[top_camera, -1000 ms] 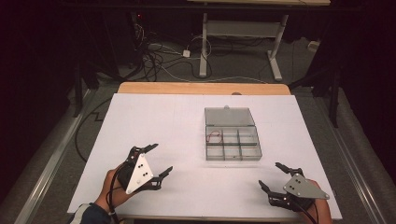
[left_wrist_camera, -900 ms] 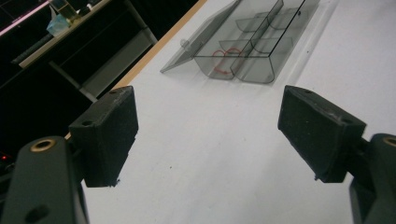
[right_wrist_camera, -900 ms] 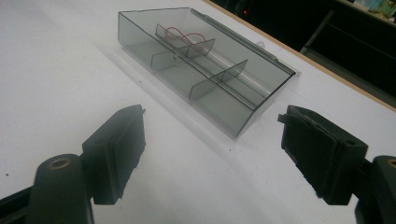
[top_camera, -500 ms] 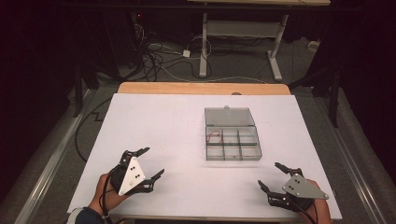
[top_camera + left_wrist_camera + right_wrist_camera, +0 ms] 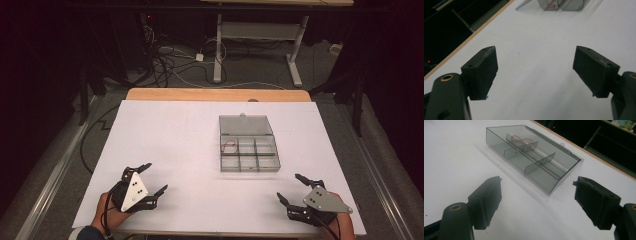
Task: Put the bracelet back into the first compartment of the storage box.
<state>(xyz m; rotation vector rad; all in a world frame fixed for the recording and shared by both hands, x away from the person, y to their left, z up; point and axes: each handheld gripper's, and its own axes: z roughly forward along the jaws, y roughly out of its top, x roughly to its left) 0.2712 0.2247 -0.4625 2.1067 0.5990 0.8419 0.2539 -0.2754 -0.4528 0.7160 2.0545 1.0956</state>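
A clear grey compartment box (image 5: 248, 150) lies on the white table (image 5: 190, 145) right of centre, its lid (image 5: 245, 124) folded flat behind it. A red rubber band (image 5: 230, 146) rests in its far left compartment; the same box (image 5: 529, 157) and red band (image 5: 520, 140) appear in the right gripper view. My left gripper (image 5: 154, 179) hovers open near the front left edge, nothing between its pads (image 5: 482, 72). My right gripper (image 5: 295, 189) stands open near the front right edge, below and right of the box, also empty. The box's corner (image 5: 560, 4) sits far ahead in the left gripper view.
A wooden strip (image 5: 215, 94) borders the table's far edge. Beyond it on the dark floor lie tangled cables (image 5: 170, 60) and a white desk frame (image 5: 260, 35). A metal rail (image 5: 50, 170) runs along the left side.
My left gripper has drawn back toward the front left corner of the table. The right gripper has barely shifted. Both stay open.
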